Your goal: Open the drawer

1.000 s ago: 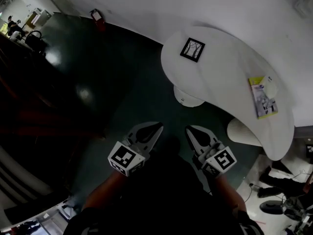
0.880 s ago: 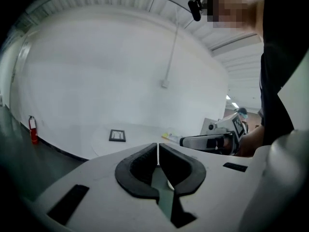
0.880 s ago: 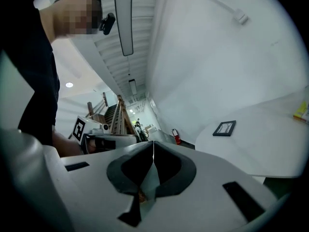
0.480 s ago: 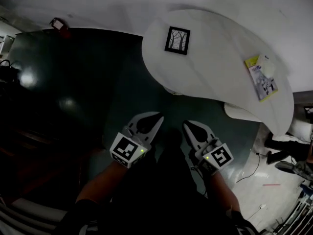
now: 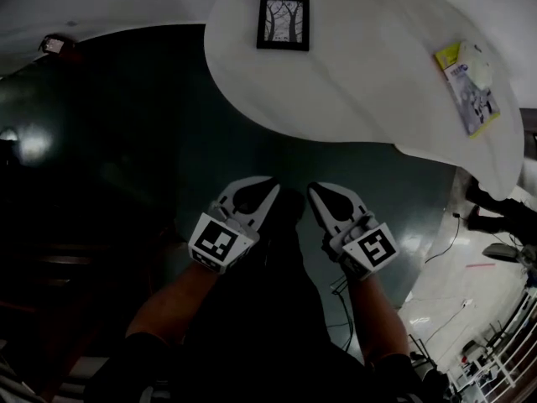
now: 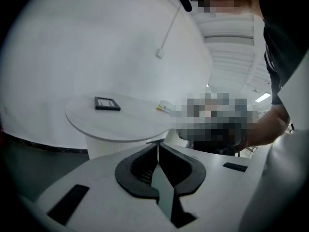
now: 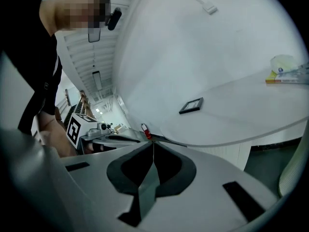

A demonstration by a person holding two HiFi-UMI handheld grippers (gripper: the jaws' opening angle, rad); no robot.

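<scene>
No drawer shows in any view. In the head view my left gripper [image 5: 270,193] and right gripper [image 5: 315,191] hang side by side over the dark green floor [image 5: 168,158], short of a white curved table [image 5: 361,91]. Both are shut and hold nothing. In the left gripper view the left gripper [image 6: 158,143] has its jaws meeting at the tips and aims at the table [image 6: 120,124]. The right gripper [image 7: 153,141] stands the same way in the right gripper view, with the table [image 7: 241,112] beyond it.
A black picture frame [image 5: 283,22] and a yellow booklet [image 5: 470,86] lie on the table. A red fire extinguisher [image 5: 57,46] stands by the white wall. Cables and chair legs [image 5: 495,250] crowd the floor at the right. A white round base [image 6: 104,146] stands under the table.
The head view has swung, so the table has slid up and toward the left of the frame. Both grippers stay shut and keep their place side by side.
</scene>
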